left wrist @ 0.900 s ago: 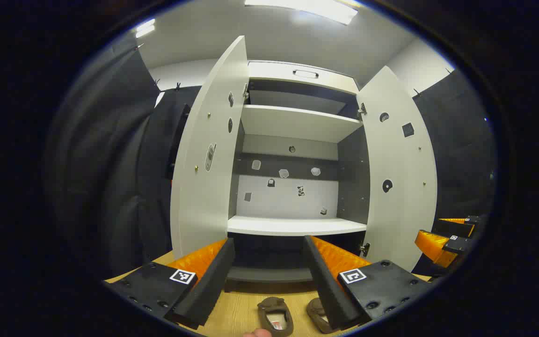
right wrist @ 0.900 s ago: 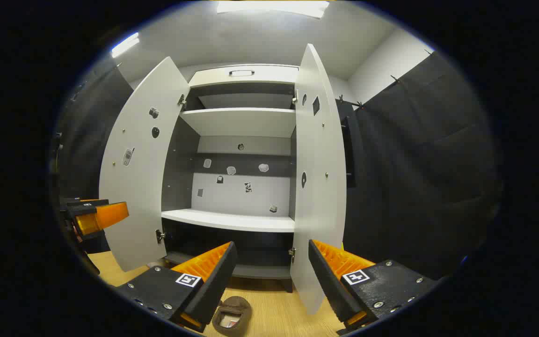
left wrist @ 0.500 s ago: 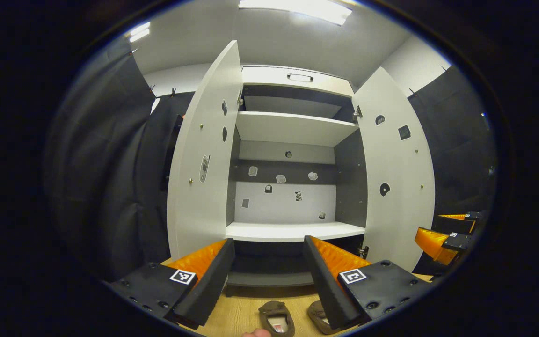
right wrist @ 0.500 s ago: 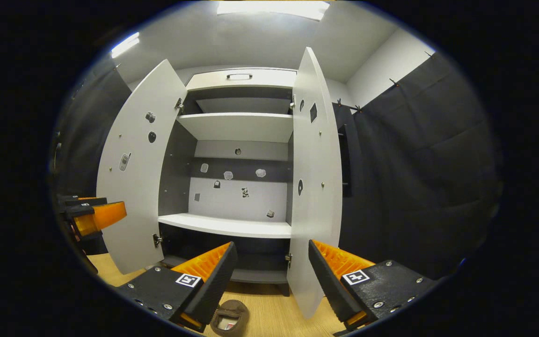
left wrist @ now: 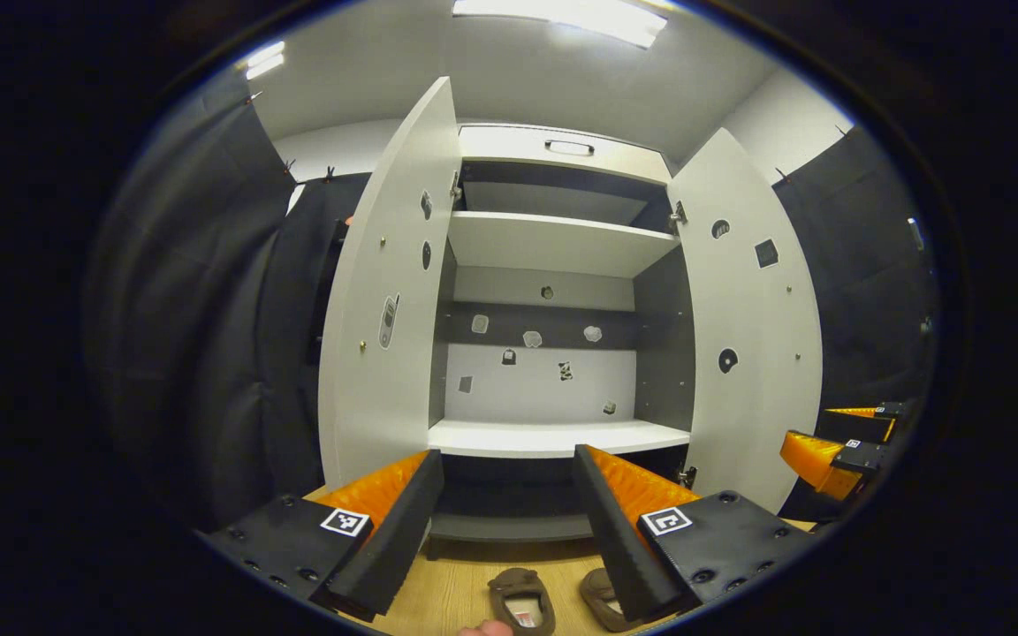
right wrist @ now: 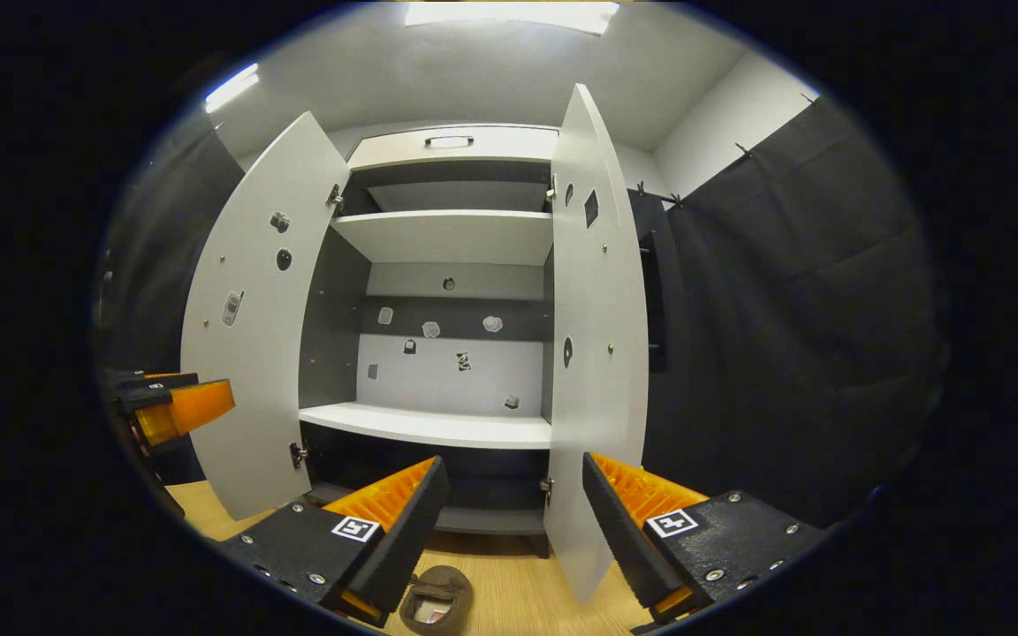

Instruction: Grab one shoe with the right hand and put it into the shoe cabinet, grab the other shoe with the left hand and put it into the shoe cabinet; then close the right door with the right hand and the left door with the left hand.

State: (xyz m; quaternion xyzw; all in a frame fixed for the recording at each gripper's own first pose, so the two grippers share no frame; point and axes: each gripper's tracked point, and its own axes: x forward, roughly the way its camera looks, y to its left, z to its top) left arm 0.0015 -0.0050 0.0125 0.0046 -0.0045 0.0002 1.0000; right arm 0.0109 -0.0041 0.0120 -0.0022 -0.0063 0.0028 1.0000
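Shoes first: in the left gripper view, two brown shoes (left wrist: 522, 601) (left wrist: 602, 596) lie on the wooden floor (left wrist: 447, 592) just below my left gripper (left wrist: 505, 521), whose fingers are spread around nothing. Ahead stands the shoe cabinet (left wrist: 553, 437), both doors swung wide.

In the right gripper view, my right gripper (right wrist: 509, 530) is likewise spread, with one brown shoe (right wrist: 436, 599) below its left finger; the right door (right wrist: 597, 353) stands ahead.

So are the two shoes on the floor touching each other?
Apart. The left gripper view shows a strip of bare wooden floor between the left shoe and the right shoe.
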